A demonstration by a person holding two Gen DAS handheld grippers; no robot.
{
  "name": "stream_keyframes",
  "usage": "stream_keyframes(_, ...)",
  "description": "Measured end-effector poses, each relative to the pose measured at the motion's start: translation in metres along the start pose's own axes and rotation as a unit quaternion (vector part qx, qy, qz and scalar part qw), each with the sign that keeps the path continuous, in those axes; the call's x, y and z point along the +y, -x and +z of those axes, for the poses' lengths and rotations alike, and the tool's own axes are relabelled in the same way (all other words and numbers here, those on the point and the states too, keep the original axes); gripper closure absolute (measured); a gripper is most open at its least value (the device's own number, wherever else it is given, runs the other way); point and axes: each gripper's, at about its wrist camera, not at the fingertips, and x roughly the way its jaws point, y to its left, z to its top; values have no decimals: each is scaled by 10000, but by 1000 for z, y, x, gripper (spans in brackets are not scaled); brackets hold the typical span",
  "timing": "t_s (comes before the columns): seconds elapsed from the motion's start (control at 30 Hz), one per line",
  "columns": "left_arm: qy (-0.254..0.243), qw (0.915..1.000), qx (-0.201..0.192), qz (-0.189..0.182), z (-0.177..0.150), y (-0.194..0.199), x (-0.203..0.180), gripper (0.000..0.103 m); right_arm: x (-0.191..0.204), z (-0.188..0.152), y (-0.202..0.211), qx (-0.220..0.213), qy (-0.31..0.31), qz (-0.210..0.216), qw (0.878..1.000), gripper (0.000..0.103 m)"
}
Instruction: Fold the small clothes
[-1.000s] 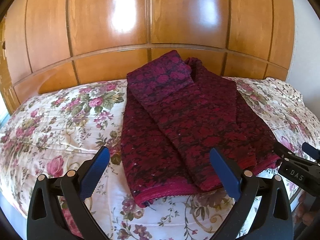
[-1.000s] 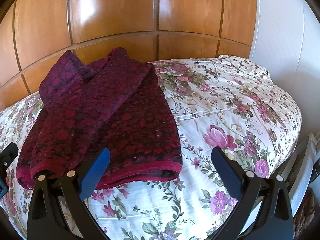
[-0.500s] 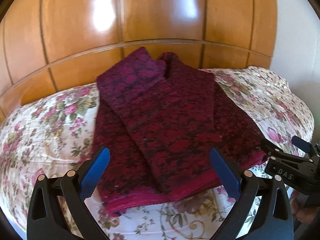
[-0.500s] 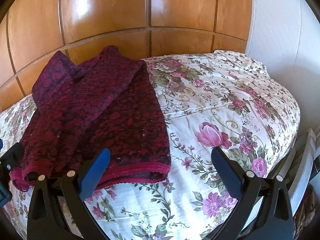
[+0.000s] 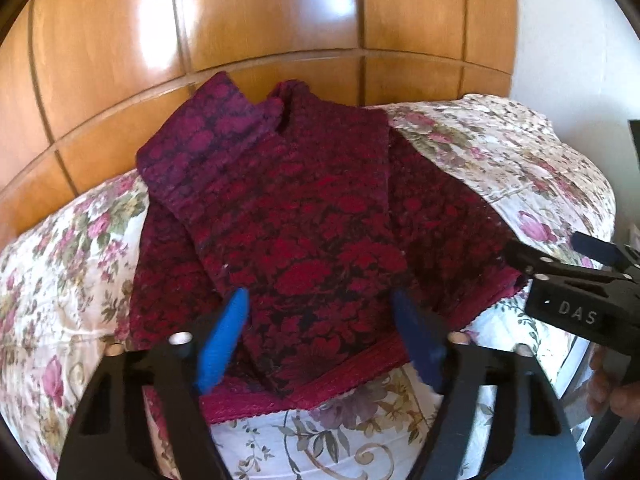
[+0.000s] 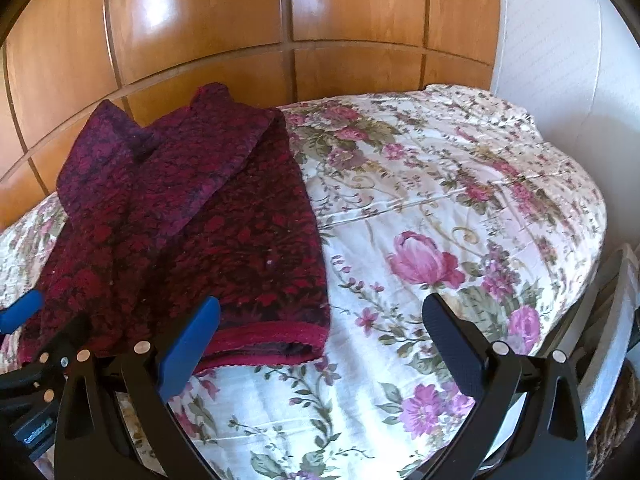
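A dark red floral knit garment [image 5: 304, 220] lies folded lengthwise on the flowered bedspread [image 5: 60, 260], its ribbed hem nearest me. My left gripper [image 5: 320, 312] hovers over the middle of that hem. Its jaws are closing, with the hem lying between and below the blue fingers; the pads do not press on it. In the right wrist view the garment [image 6: 192, 220] sits at the left. My right gripper [image 6: 322, 304] stands wide open at the hem's right corner, its left finger over the hem and nothing gripped. It also shows at the right of the left wrist view [image 5: 548, 246].
A wooden panelled headboard [image 5: 260, 20] rises behind the bed. A white wall [image 6: 560, 40] stands to the right. The bedspread [image 6: 440, 200] right of the garment is bare. A white frame [image 6: 616, 320] and a wicker basket [image 6: 612, 420] sit beyond the bed's right edge.
My left gripper has swung right and come closer to the hem, and its jaws have narrowed. The right gripper has edged slightly nearer the garment's right corner, still wide open.
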Motion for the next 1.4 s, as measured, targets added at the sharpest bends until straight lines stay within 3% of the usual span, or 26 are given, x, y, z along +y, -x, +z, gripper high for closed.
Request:
stream_keyframes(0.03, -48, 10000, -13, -55, 0, 1, -1, 51, 0, 1, 0, 36, -50, 134, 9999, 2)
stream_keyframes(0.07, -109, 9998, -35, -135, 1, 1, -2, 66, -1, 3, -1, 67, -112, 301, 9995, 3)
stream_keyframes(0.1, -120, 9997, -48, -220, 1, 1, -2, 81, -1, 5, -2, 105, -184, 514, 9985, 8)
stream_keyframes(0.17, -91, 9989, -86, -441, 3, 4, 0, 101, 0, 11, -6, 218, -311, 891, 9953, 19)
stream_keyframes(0.27, 123, 9969, -202, -749, 6, 12, 12, 103, 6, 23, -21, 510, -544, 1624, 9839, 35)
stream_keyframes(0.43, 951, 9874, -187, -1252, 15, 17, 52, 103, 30, 36, -49, 918, -576, 2310, 9669, 47)
stream_keyframes(0.53, 1153, 9870, -268, -1089, 17, 19, 67, 103, 49, 40, -69, 1203, -534, 2593, 9568, 50)
stream_keyframes(0.6, 1247, 9875, -301, -919, 18, 20, 75, 103, 64, 43, -83, 1412, -595, 2973, 9424, 53)
stream_keyframes(0.67, 1376, 9872, -318, -739, 19, 20, 87, 103, 74, 45, -94, 1545, -593, 3126, 9354, 62)
stream_keyframes(0.73, 1537, 9856, -306, -633, 19, 19, 99, 103, 83, 49, -97, 1552, -475, 3093, 9370, 77)
stream_keyframes(0.8, 1756, 9826, -299, -519, 21, 19, 117, 103, 83, 58, -84, 1252, -271, 2973, 9462, 90)
stream_keyframes(0.9, 2235, 9736, -347, -315, 22, 20, 155, 103, 67, 75, -57, 651, 22, 2668, 9616, 93)
stream_keyframes(1.07, 2960, 9542, -422, 39, 17, 31, 228, 103, 7, 107, -34, -136, 189, 1517, 9882, 93)
stream_keyframes(1.17, 2967, 9537, -490, 78, 19, 38, 239, 103, -36, 124, -43, -324, 324, 380, 9982, 93)
stream_keyframes(1.27, 2773, 9595, -457, -171, 21, 38, 226, 103, -66, 134, -66, -197, 319, -304, 9988, 93)
stream_keyframes(1.33, 2465, 9671, -392, -489, 24, 35, 203, 91, -86, 142, -90, -50, 264, -826, 9962, 93)
stream_keyframes(1.37, 2354, 9694, -381, -584, 22, 34, 194, 63, -96, 144, -99, 64, 199, -971, 9951, 93)
stream_keyframes(1.4, 2229, 9719, -382, -651, 20, 34, 180, 29, -108, 147, -112, 192, 110, -1089, 9938, 92)
